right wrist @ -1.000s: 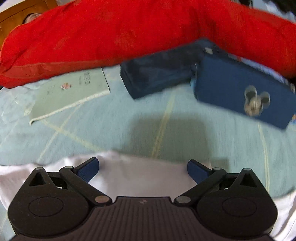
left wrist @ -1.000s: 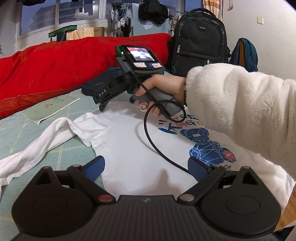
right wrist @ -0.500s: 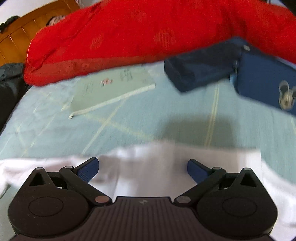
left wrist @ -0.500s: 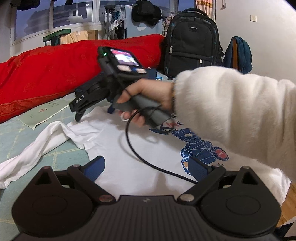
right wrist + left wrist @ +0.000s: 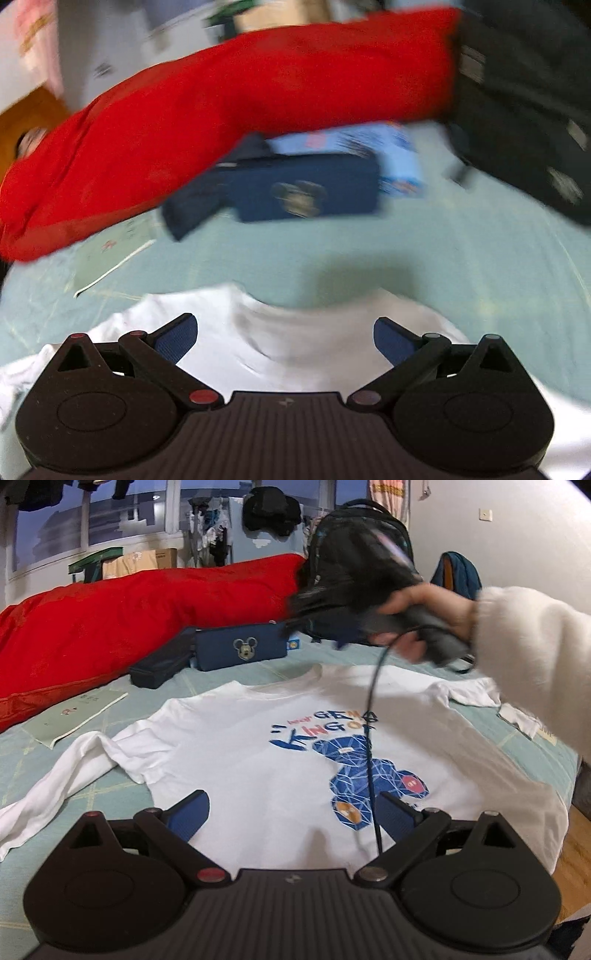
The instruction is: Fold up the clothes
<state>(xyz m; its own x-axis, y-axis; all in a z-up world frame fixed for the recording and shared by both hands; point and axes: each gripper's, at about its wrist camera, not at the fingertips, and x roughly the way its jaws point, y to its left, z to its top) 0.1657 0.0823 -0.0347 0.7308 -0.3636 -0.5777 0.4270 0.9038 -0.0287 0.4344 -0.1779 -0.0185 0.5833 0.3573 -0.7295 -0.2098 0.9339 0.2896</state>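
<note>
Now the white T-shirt [image 5: 280, 746] lies spread face-up on the bed [image 5: 517, 738], its blue bear print showing and its neckline toward the red quilt [image 5: 110, 627]. A second ago the sleeve on the booklet's side was bunched against the body, with the right tongs [image 5: 282, 341] working low over it; that shoulder now lies flatter, though the long sleeve beyond it trails off crumpled. The right tongs have since lifted and swung across to above the neckline, blurred with motion in the left view, held by a hand [image 5: 417, 616] in a fluffy white sleeve [image 5: 532, 657]. Their blue pads stand apart with nothing between them. The left tongs [image 5: 291, 816] hover over the hem nearest the camera, pads likewise apart and empty.

Beyond the neckline sit a navy Mickey Mouse pencil case [image 5: 240, 650] and a dark pouch [image 5: 159, 664], both well apart from the shirt.

By my reading, smoothing is about finished and no fold has been made; the next move would likely be gripping a shoulder and hem.
</note>
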